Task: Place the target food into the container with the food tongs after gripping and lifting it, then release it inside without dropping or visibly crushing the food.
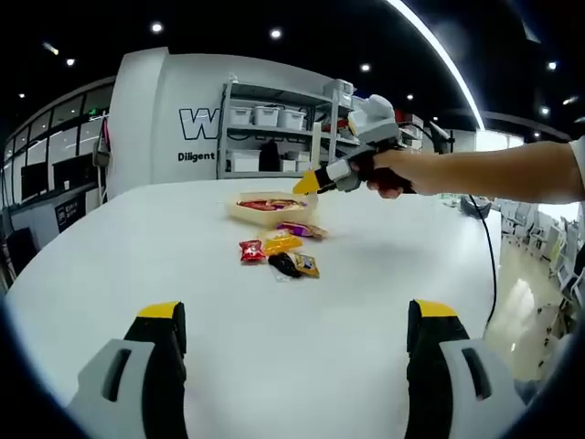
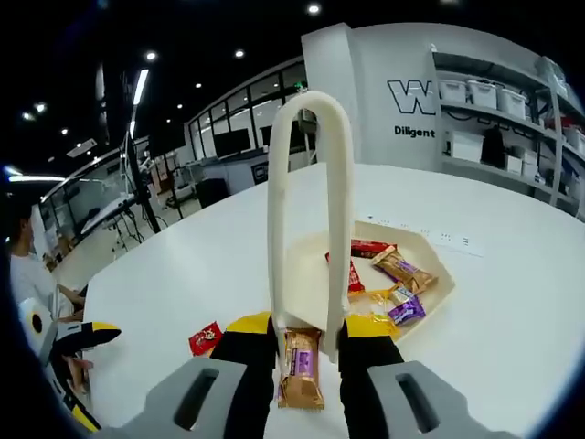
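We carried a wrapped snack bar (image 2: 301,368) in tongs (image 2: 309,219) squeezed by our right gripper (image 2: 307,352) over the tray (image 2: 437,291); releasing came next, left gripper (image 1: 297,338) wide.

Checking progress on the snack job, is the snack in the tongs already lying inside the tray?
No, the snack hangs in the tongs short of the tray.

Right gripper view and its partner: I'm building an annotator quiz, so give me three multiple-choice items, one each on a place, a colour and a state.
1. Where are the tongs? A in the tray; B between the jaws of the right gripper; C on a shelf.
2. What colour are the tongs? A cream; B black; C green.
3. What state is the left gripper in? A shut on a packet; B shut on tongs; C open, empty.
Answers: B, the yellow-tipped jaws clamp both tong arms; A, the whole loop looks cream; C, its jaws stand apart over bare table.
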